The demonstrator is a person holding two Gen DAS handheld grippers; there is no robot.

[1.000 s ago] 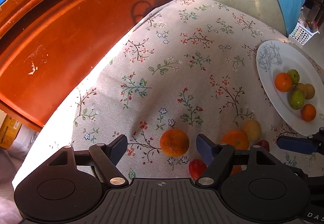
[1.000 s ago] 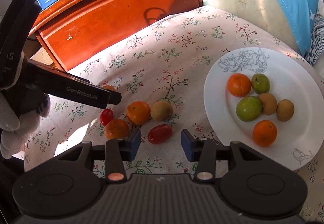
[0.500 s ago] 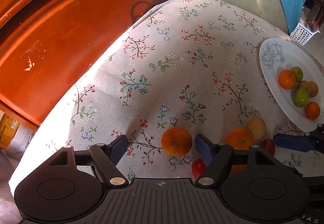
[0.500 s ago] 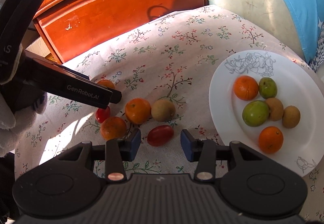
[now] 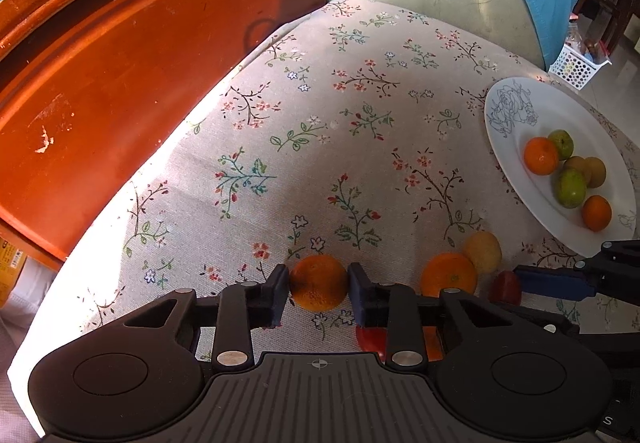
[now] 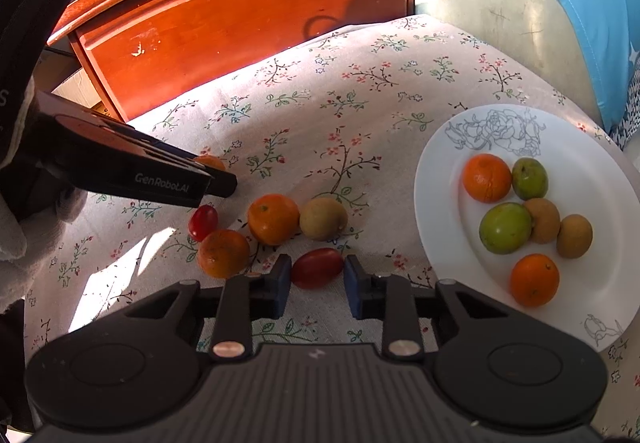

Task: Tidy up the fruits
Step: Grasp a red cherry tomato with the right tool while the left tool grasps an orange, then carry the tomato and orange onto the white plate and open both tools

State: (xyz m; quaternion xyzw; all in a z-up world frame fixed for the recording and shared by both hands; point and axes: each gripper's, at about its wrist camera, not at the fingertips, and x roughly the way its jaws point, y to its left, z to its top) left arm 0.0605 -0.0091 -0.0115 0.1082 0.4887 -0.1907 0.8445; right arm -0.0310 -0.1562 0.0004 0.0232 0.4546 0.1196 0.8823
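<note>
My left gripper (image 5: 318, 289) is shut on an orange (image 5: 319, 282) that rests on the floral tablecloth. My right gripper (image 6: 314, 281) has its jaws close around a red cherry tomato (image 6: 317, 267), with thin gaps at both sides. Beside it lie two oranges (image 6: 273, 218), (image 6: 223, 253), a brown kiwi-like fruit (image 6: 323, 219) and a second cherry tomato (image 6: 203, 222). A white plate (image 6: 588, 179) on the right holds several fruits: oranges, green fruits and brown ones. The left gripper shows in the right wrist view (image 6: 216, 183), with its orange mostly hidden.
A red-brown wooden cabinet (image 6: 248, 19) stands behind the table's left edge. A chair with a blue cover (image 6: 560, 3) stands at the back right. A white basket (image 5: 578, 63) sits on the floor beyond. The plate also shows in the left wrist view (image 5: 508, 115).
My left jaws have closed onto the orange. My right gripper has moved forward so the red tomato now sits between its narrowed jaws.
</note>
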